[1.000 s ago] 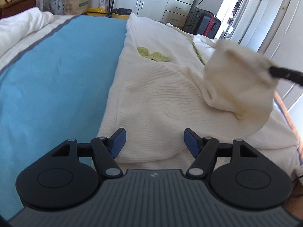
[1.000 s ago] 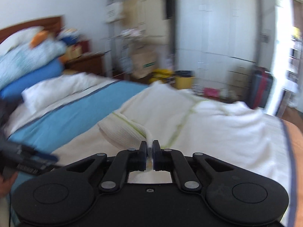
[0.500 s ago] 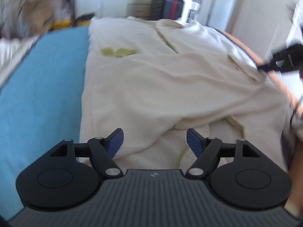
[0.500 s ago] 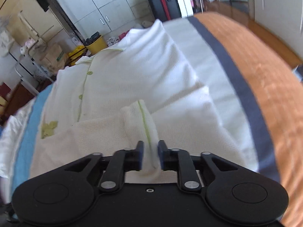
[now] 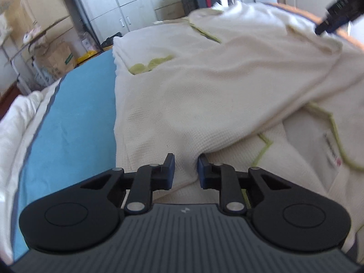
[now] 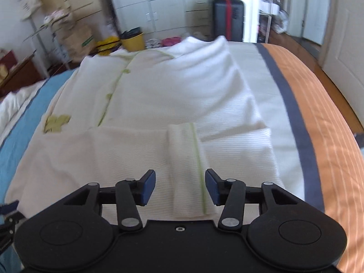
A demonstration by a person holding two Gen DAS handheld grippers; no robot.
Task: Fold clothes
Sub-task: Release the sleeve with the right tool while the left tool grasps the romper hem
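A cream waffle-knit shirt with green trim (image 5: pixel 204 86) lies spread on the bed; it also shows in the right wrist view (image 6: pixel 159 104). One sleeve is folded across the body, its cuff (image 6: pixel 188 159) lying flat near me. My left gripper (image 5: pixel 184 170) is narrowed around a fold of the shirt's shoulder fabric. My right gripper (image 6: pixel 180 188) is open, its jaws either side of the sleeve cuff, holding nothing. The right gripper's tip (image 5: pixel 341 11) shows at the top right of the left wrist view.
The bed cover has a blue part (image 5: pixel 75 118) on the left and an orange part (image 6: pixel 318 118) with a dark stripe on the right. White bedding (image 5: pixel 13 125) lies far left. Wardrobes (image 6: pixel 170 4), a suitcase (image 6: pixel 227 18), boxes and a yellow bin (image 6: pixel 134 42) stand beyond the bed.
My right gripper has laid the sleeve across the shirt and opened, letting the cuff go. My left gripper has moved in and closed from wide open onto a fold of the shirt.
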